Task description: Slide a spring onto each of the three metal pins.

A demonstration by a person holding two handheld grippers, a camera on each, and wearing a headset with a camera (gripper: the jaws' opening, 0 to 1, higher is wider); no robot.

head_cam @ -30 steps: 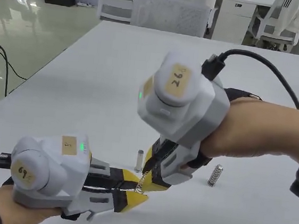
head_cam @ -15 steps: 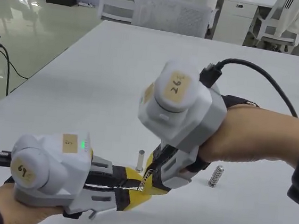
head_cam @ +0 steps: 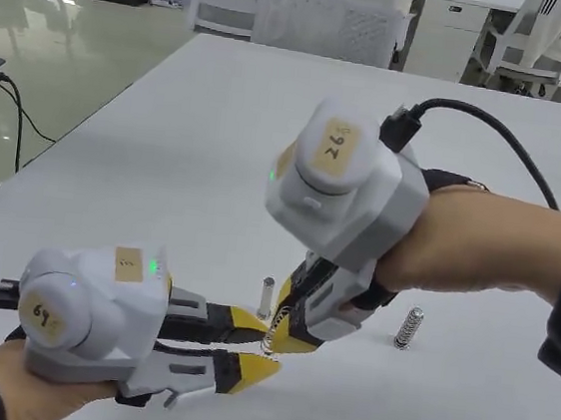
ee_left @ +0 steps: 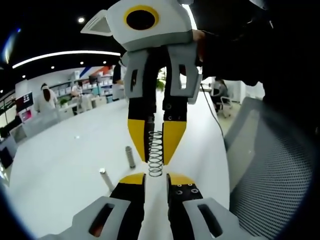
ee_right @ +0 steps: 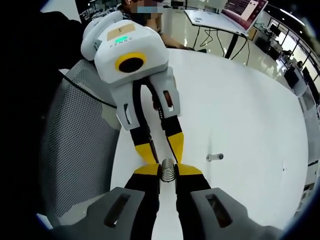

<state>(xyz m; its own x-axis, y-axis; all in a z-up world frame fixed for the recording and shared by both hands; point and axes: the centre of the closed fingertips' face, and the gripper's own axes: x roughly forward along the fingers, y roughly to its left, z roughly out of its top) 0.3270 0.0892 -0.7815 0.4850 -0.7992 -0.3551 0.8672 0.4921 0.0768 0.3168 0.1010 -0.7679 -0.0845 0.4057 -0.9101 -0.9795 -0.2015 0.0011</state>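
My right gripper [head_cam: 279,340] is shut on a small steel spring [head_cam: 269,341], holding it just above the white table. In the right gripper view the spring [ee_right: 168,169] sits end-on between my right gripper's [ee_right: 168,174] yellow tips. My left gripper [head_cam: 264,349] faces it from the left, open, its tips either side of the spring's free end without touching. The left gripper view has the spring [ee_left: 155,150] hanging from the right gripper [ee_left: 156,160] above the left gripper [ee_left: 156,179]. One metal pin [head_cam: 267,297] stands just behind the jaws. Two pins [ee_left: 130,156] [ee_left: 105,179] stand to the left.
A second spring [head_cam: 408,327] stands upright on the table [head_cam: 195,161] to the right of my right hand; whether a pin is inside it I cannot tell. A black cable [head_cam: 489,132] runs from the right gripper. Office chairs [head_cam: 325,24] stand beyond the table's far edge.
The left gripper's jaws look a little further apart than half a second ago. The right gripper keeps the spring in nearly the same spot.
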